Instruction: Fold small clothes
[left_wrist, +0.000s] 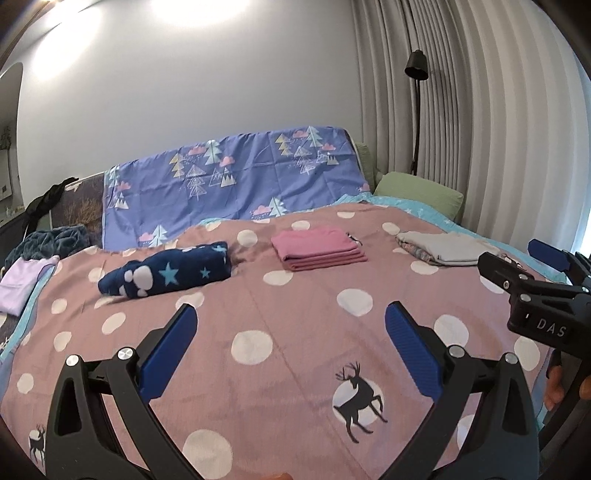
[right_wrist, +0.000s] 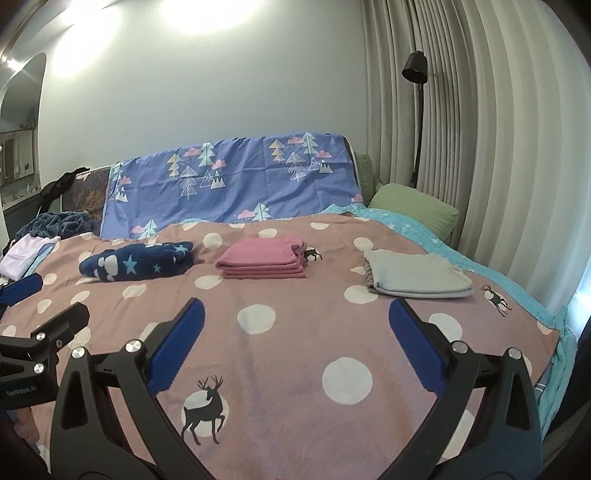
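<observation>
Three folded clothes lie in a row across your bed (left_wrist: 295, 369): navy star fleece (left_wrist: 166, 273), pink stack (left_wrist: 317, 249), grey piece (right_wrist: 417, 278). Your left gripper (left_wrist: 290, 347) and right gripper (right_wrist: 295, 338) hover spread wide, empty.

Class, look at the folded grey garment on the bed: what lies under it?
Under the grey garment a patterned fabric edge peeks out at its left; the rest of it is covered.
</observation>
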